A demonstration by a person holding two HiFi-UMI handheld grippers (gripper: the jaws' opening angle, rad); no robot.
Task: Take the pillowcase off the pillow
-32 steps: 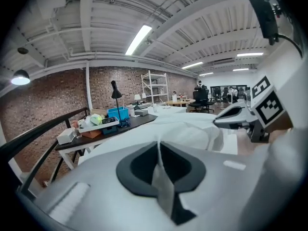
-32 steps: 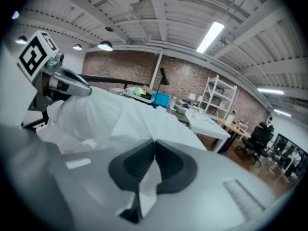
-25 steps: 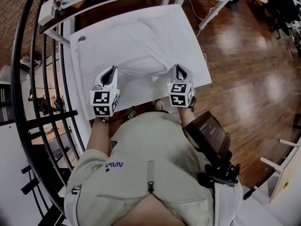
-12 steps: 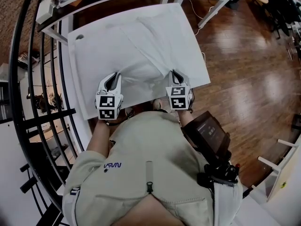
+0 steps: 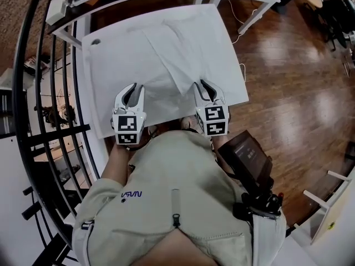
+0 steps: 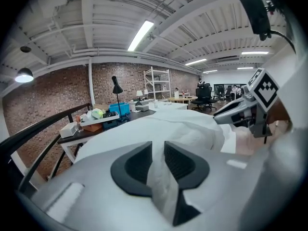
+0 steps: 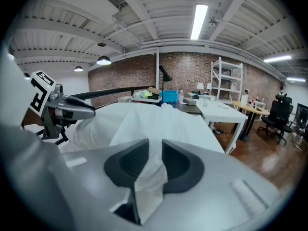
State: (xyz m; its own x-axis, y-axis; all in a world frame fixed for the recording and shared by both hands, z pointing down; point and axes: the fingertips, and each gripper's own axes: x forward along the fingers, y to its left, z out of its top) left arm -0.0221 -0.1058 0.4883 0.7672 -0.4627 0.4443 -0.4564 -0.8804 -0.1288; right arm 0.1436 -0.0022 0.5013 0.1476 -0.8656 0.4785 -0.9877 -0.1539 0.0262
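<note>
At the near edge of the white table (image 5: 100,71), the left gripper (image 6: 158,160) and right gripper (image 7: 155,163) are each standing slightly apart, jaws just having been opening, a fold of the pillowcase (image 5: 172,49) lying loose between them. Any pull now is risking the cloth sliding out (slack pads are gripping nothing). The pillowcase is lying white, flat and creased across that table's middle.
</note>
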